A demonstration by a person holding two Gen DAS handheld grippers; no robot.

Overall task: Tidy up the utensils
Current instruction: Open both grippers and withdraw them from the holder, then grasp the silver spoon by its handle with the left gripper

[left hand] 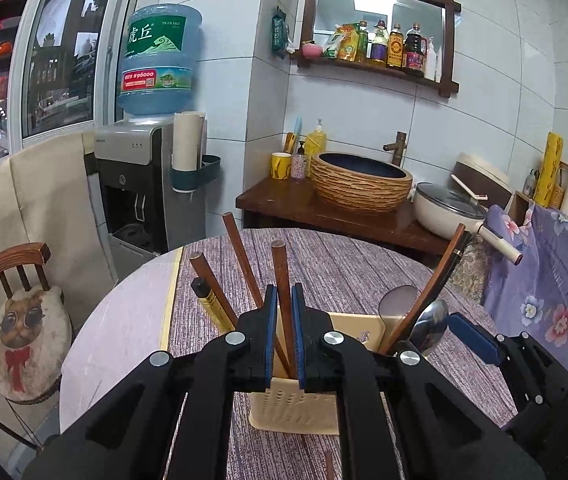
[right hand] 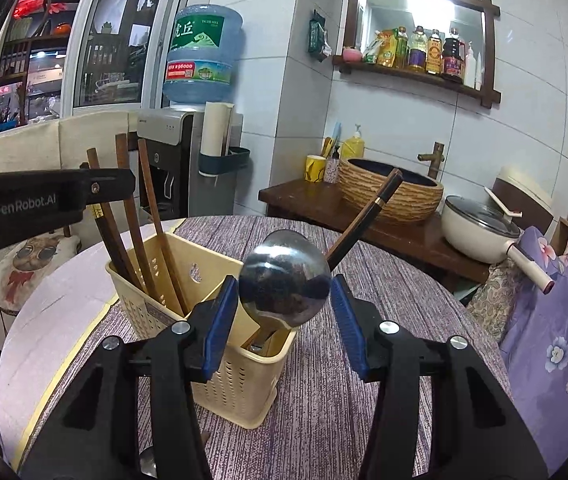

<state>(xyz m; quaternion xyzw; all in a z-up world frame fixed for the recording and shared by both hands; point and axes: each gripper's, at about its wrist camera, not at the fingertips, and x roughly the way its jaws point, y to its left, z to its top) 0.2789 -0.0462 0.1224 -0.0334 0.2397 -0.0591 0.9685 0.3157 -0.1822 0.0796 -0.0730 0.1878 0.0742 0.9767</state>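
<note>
Now, over a round table (right hand: 324, 400), two handheld grippers work at a yellow caddy (right hand: 239, 380). The left gripper (left hand: 284, 332) has its jaws pinched nearly together on a brown chopstick (left hand: 281, 280), whose lower end sits inside the caddy's left compartment among other chopsticks. The right gripper (right hand: 284, 320) stands about half open around a steel spoon (right hand: 284, 276); its blue pads flank the bowl with a gap on each side, so the spoon looks freed, its handle down in the right compartment.

Judged from these views, the step in hand is release. To do it well, the left jaws should part only once the chopstick's tip rests on the caddy floor, and both grippers should back straight out along their own line so no pad drags a utensil over or tips the light caddy.

The held chopstick runs near upright, long axis vertical with a slight lean, butt end up. The spoon stands bowl up, its back toward the right camera, handle pointing down. One dark chopstick (right hand: 368, 216) in the right compartment leans far out to the right.
</note>
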